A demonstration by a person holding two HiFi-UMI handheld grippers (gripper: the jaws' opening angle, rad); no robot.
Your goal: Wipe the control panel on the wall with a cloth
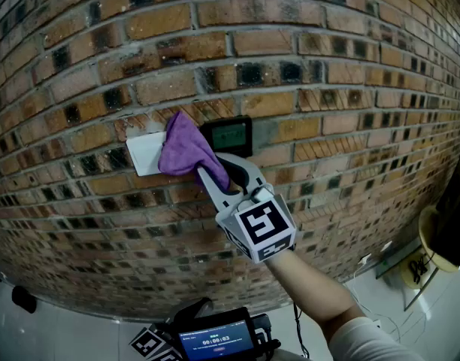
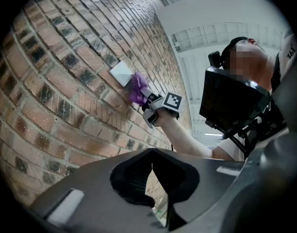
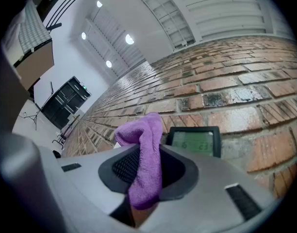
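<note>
Closest in, the left gripper hangs low with jaws together on nothing, likely spare while the right gripper clamps the purple cloth, its loose bunch pressed to the brick wall over the left edge of the control panel and the white plate beside it. On the panel's green display the digits look like 6 and 23, though too blurred to trust

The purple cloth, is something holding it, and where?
The right gripper pinches the purple cloth by its narrow lower end; the left gripper holds nothing.
</note>
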